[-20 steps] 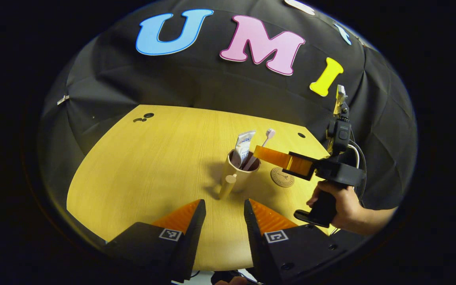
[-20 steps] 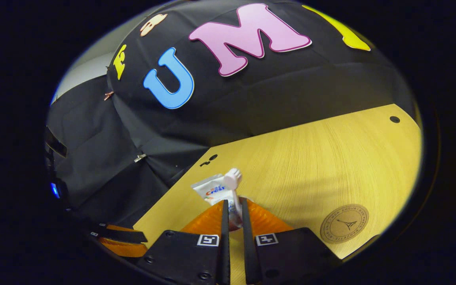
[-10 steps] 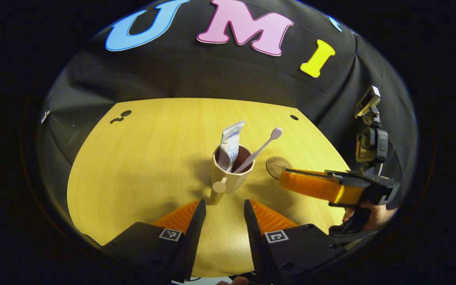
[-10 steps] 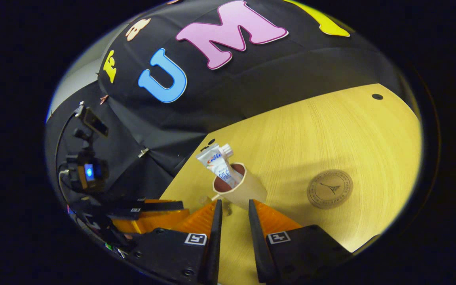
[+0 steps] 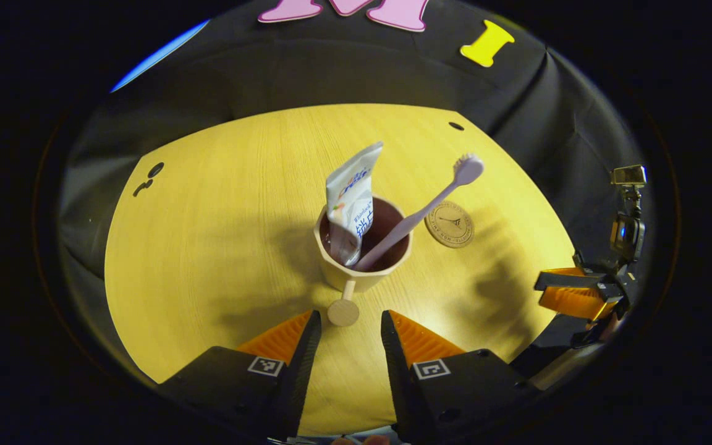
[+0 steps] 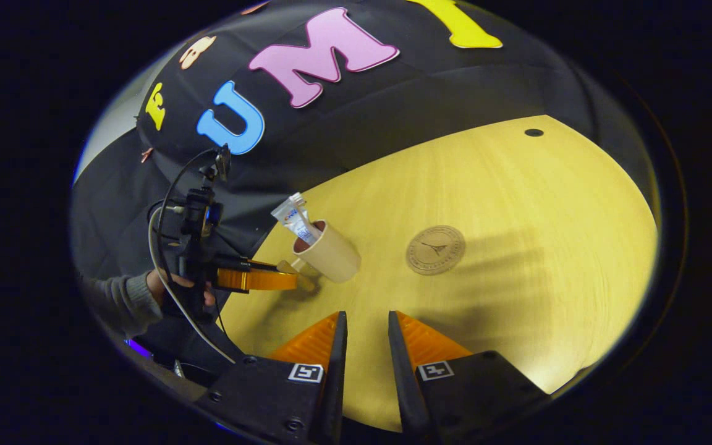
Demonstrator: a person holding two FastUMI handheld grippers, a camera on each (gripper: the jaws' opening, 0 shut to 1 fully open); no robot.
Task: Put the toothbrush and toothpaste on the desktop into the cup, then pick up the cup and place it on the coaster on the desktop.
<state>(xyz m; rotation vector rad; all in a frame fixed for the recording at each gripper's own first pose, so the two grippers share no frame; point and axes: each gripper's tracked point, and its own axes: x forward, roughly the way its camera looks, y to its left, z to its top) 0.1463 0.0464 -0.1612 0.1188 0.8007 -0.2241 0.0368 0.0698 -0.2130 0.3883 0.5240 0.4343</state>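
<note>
Since 1 second ago, the right gripper has pulled back from the cup, its jaws narrowly parted and empty, while the left gripper has closed in, jaws spread. The cup's knobbed handle sits just ahead between the left jaws; I judge closing squarely on it, then lifting upright, keeps the toothpaste and toothbrush inside. Beyond the cup lies the coaster.

grey sleeve, black gripper bodies, square markers

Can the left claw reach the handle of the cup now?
Probably yes: the left claw is open, the cup handle's round knob lies just ahead, and nothing stands between them.
</note>
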